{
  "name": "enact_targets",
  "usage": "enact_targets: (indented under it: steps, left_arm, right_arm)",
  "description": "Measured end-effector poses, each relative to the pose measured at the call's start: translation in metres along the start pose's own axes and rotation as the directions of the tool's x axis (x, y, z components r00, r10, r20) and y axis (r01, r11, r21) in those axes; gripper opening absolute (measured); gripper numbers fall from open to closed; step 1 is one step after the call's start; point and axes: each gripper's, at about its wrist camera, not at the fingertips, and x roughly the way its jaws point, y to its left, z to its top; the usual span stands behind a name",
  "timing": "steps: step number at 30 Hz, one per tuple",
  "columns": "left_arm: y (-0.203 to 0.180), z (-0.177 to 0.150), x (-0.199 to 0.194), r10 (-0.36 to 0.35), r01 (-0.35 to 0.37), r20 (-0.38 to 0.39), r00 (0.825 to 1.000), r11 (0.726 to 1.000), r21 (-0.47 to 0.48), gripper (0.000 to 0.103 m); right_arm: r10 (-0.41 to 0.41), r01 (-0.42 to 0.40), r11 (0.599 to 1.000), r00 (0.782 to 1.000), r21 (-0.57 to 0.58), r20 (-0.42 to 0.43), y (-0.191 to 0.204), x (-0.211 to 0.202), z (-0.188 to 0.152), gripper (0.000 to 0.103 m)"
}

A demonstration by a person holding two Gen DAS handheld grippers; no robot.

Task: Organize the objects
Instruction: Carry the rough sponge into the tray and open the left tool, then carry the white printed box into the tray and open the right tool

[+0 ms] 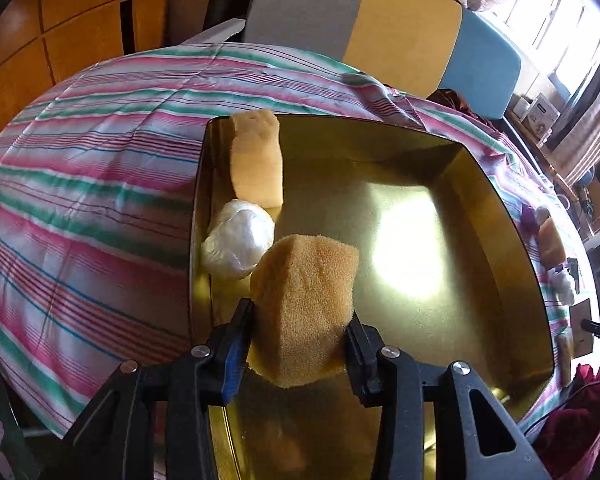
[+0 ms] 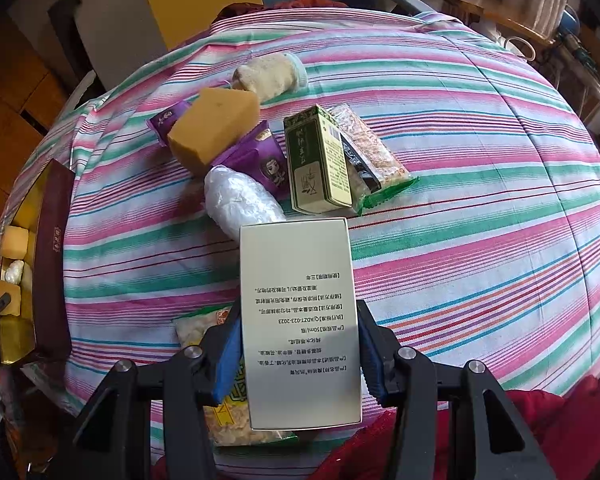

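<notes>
My left gripper [image 1: 300,328] is shut on an orange-brown sponge [image 1: 306,304], held over the near left part of a gold tray [image 1: 480,184]. In the tray lie a pale yellow sponge [image 1: 256,160] and a white wrapped ball [image 1: 238,240] against the left wall. My right gripper [image 2: 298,344] is shut on a silver box [image 2: 300,320] with printed text, held above the striped cloth. Ahead of it lie a white wrapped roll [image 2: 240,200], a purple packet [image 2: 260,160], an orange sponge [image 2: 214,128], a green box [image 2: 320,160] and a snack packet [image 2: 372,152].
A striped cloth [image 1: 80,200] covers the table. A fluffy beige roll [image 2: 268,74] lies at the back. A snack bag [image 2: 220,408] lies under the silver box. The gold tray with its dark red wall [image 2: 52,264] sits at the left edge. A red cloth [image 2: 540,432] lies near right.
</notes>
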Motion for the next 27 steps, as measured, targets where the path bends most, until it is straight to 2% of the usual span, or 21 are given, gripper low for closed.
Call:
enact_targets:
  steps: [4,6,10,13,15,16,18,19,21,23,27]
  left_arm:
    - [-0.006,0.001,-0.004,0.013,-0.014,0.024,1.0,1.0,0.025,0.047]
    - [-0.008,-0.002,-0.01,0.04,-0.041,0.041,0.998,0.998,0.04,0.053]
    - [-0.018,-0.007,-0.016,0.176,-0.188,0.099,0.979,0.973,0.13,0.054]
    - [-0.022,-0.01,-0.025,0.185,-0.201,0.124,0.975,0.971,0.129,0.054]
    - [-0.024,-0.016,-0.037,0.153,-0.173,0.155,0.976,0.976,0.13,0.054]
    - [-0.028,-0.018,-0.041,0.174,-0.202,0.182,0.968,0.968,0.149,0.054]
    - [-0.033,-0.021,-0.04,0.271,-0.314,0.219,0.937,0.929,0.194,0.054]
    - [-0.032,-0.02,-0.04,0.27,-0.311,0.212,0.939,0.932,0.187,0.054]
    - [-0.025,-0.019,-0.044,0.221,-0.252,0.202,0.954,0.957,0.147,0.054]
    - [-0.023,-0.02,-0.048,0.221,-0.252,0.21,0.952,0.958,0.136,0.054]
    - [-0.021,-0.03,-0.053,0.188,-0.217,0.209,0.96,0.968,0.127,0.054]
  right_arm:
    - [0.005,-0.005,1.0,1.0,0.002,0.004,0.003,0.003,0.003,0.052]
    - [0.01,-0.01,1.0,1.0,0.004,0.007,0.002,0.003,0.003,0.052]
    - [0.012,-0.012,1.0,1.0,0.005,0.01,0.003,0.003,0.004,0.052]
    - [0.007,-0.007,1.0,1.0,0.009,0.019,0.003,0.001,0.004,0.052]
    - [0.008,-0.008,1.0,1.0,0.015,0.028,0.002,0.0,0.003,0.052]
    - [0.008,-0.009,1.0,1.0,0.017,0.03,0.002,-0.001,0.003,0.052]
    - [0.004,-0.005,1.0,1.0,0.019,0.031,0.003,-0.001,0.003,0.052]
    - [0.002,-0.003,1.0,0.999,0.02,0.032,0.003,-0.001,0.003,0.052]
    - [-0.004,0.003,1.0,0.999,0.024,0.038,0.003,-0.003,0.003,0.052]
    - [-0.011,0.01,0.999,0.999,0.03,0.051,0.002,-0.006,0.002,0.052]
    - [-0.027,0.022,0.998,0.996,0.061,0.086,-0.001,-0.013,0.001,0.051]
